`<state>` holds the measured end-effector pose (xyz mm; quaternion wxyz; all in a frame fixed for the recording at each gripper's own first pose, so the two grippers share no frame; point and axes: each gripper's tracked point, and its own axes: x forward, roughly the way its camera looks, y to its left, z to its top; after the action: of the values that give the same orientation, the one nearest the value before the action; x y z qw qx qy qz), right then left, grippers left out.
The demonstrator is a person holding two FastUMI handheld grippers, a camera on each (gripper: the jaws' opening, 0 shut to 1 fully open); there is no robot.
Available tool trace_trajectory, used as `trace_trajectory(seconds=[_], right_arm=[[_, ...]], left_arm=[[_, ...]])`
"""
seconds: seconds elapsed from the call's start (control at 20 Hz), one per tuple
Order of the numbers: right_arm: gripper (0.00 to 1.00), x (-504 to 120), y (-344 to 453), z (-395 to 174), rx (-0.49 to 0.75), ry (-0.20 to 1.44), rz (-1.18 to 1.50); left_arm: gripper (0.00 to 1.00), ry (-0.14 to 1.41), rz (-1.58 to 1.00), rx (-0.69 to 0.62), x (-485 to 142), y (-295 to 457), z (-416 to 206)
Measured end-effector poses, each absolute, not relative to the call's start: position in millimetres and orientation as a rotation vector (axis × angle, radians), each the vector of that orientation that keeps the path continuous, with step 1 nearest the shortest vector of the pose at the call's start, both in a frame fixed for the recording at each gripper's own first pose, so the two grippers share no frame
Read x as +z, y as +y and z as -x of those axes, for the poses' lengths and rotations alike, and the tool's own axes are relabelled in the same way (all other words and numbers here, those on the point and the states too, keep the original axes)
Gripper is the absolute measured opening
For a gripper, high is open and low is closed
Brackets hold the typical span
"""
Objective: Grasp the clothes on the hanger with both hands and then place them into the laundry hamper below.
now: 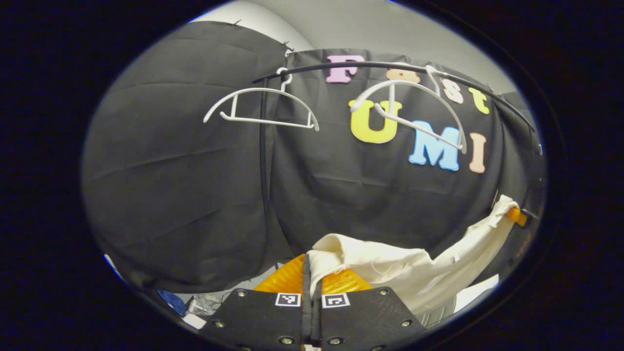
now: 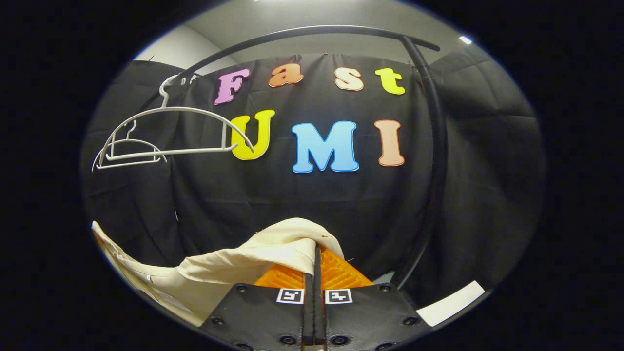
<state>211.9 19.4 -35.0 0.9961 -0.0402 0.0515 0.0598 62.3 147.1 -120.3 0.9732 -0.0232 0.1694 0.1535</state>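
While the two bare white plastic hangers [image 1: 263, 105] hang from the thin black metal rail [image 1: 390, 67] up high, the soft cream cloth garment [image 1: 390, 270] is down low, off the hangers and held up in the air. In the left gripper view, the left gripper [image 1: 312, 273] has its two fingers pressed together on one end of the garment. From there the cloth stretches off to the side, up to the other gripper far off at the edge. In the right gripper view, the right gripper [image 2: 316, 265] also has its fingers squeezed tight on a bunched end of the same garment [image 2: 253, 263], and the rest of the cloth sags away to the side. The black rail [image 2: 429, 146] bends over and runs down like a pole beside this gripper. The hangers [image 2: 161, 141] sit well above the cloth.
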Motion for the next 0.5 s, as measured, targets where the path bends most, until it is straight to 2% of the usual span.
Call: trace_trajectory(seconds=[0.5], right_arm=[[0.01,-91.4,49.4,-109.0,0.098,0.243,0.100]], left_arm=[[0.00,0.366,0.022,0.032,-155.2,105.3,-49.1]])
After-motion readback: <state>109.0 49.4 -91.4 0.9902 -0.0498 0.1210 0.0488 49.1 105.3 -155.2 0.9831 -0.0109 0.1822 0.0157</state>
